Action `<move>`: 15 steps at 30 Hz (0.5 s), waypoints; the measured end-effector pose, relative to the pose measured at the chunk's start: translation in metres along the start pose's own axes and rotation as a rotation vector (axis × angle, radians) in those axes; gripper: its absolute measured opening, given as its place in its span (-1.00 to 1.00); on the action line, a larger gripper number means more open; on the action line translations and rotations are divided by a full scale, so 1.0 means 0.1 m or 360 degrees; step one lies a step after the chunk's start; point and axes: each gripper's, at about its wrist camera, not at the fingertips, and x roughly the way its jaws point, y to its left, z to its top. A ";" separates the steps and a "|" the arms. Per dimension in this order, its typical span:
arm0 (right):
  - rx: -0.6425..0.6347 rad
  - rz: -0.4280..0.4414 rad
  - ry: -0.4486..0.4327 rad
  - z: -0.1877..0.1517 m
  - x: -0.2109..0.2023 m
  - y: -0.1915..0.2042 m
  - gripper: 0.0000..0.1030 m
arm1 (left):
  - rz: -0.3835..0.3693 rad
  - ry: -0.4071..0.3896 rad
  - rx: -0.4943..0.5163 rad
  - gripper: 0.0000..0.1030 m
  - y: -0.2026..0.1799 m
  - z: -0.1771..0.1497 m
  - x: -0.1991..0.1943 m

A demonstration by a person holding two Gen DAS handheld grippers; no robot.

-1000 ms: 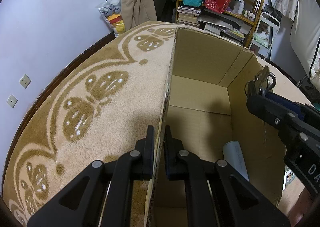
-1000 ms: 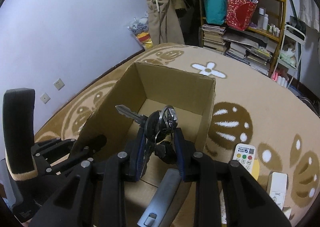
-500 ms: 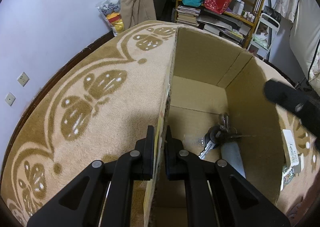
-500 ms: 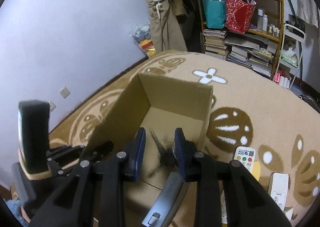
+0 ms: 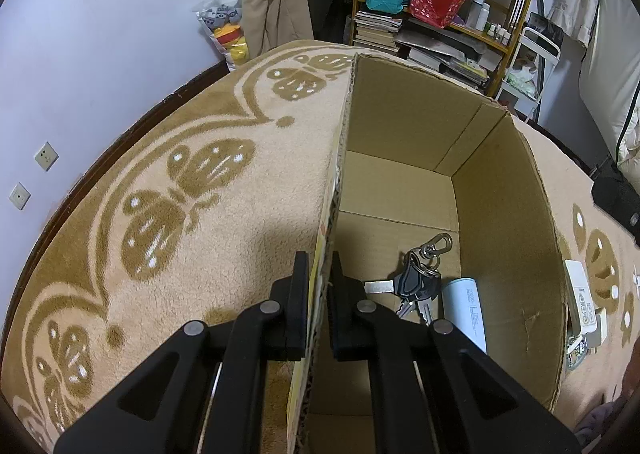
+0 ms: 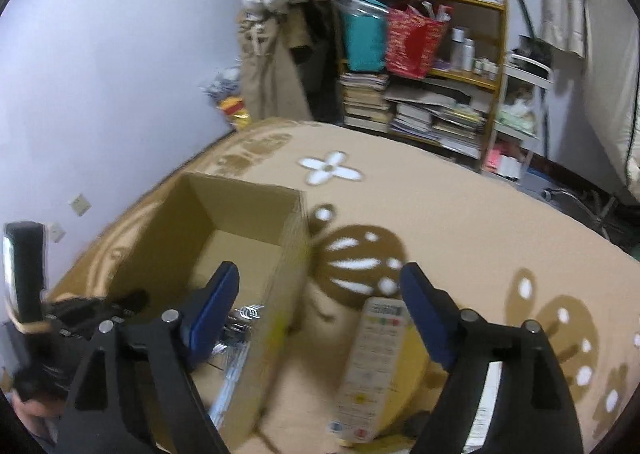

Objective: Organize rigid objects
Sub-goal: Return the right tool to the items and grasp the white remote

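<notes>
The left gripper [image 5: 319, 286] had its fingers squeezed on the side wall of the cardboard box [image 5: 404, 121], 1 finger outside and 1 inside. It held the box steady on the rug [image 5: 168, 189].

Inside the box, on the bottom, lay a bunch of keys [image 5: 418, 282]. Just beside them, on the right, lay a pale blue tube [image 5: 466, 310]. The tube looked like a power bank, but I could not be sure.

Outside the box, to the right, a white remote [image 6: 374, 354] lay on the rug. The right gripper [image 6: 320, 318] hung above it with its blue fingers [image 6: 214, 306] spread wide and holding nothing. The remote sat between the 2 fingers, closer to the right 1, and below them. This view was blurry, so I could not tell how high the fingers were.

The remote was probably next. It looked hard, light and a bit smooth. It should not bend. I think the best place to grab it would be across its 2 long sides, near the middle, so it does not tip.
</notes>
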 end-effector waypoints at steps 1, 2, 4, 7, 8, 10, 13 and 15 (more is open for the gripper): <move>0.0009 -0.0005 0.0016 -0.02 0.01 -0.05 0.70 | -0.0001 0.0000 0.0001 -0.86 0.00 0.00 0.00; 0.0028 -0.0021 0.0039 -0.05 0.05 -0.11 0.70 | -0.0001 0.0000 0.0003 -0.86 0.00 0.00 0.00; 0.0056 -0.0048 0.0077 -0.10 0.11 -0.20 0.70 | -0.0001 -0.0001 0.0003 -0.86 0.00 0.00 0.00; 0.0077 -0.0072 0.0123 -0.19 0.21 -0.29 0.70 | 0.0000 0.0000 0.0003 -0.86 0.00 0.00 0.00; 0.0081 -0.0079 0.0135 -0.21 0.24 -0.30 0.70 | 0.0001 -0.0001 0.0005 -0.86 0.00 0.00 0.00; 0.0086 -0.0091 0.0171 -0.27 0.32 -0.33 0.70 | 0.0002 -0.0001 0.0005 -0.86 0.00 0.00 0.00; 0.0079 -0.0110 0.0211 -0.38 0.41 -0.33 0.70 | -0.0001 0.0000 0.0003 -0.86 0.00 0.00 0.00; 0.0072 -0.0118 0.0233 -0.43 0.47 -0.33 0.69 | 0.0000 0.0000 0.0003 -0.86 0.00 0.00 0.00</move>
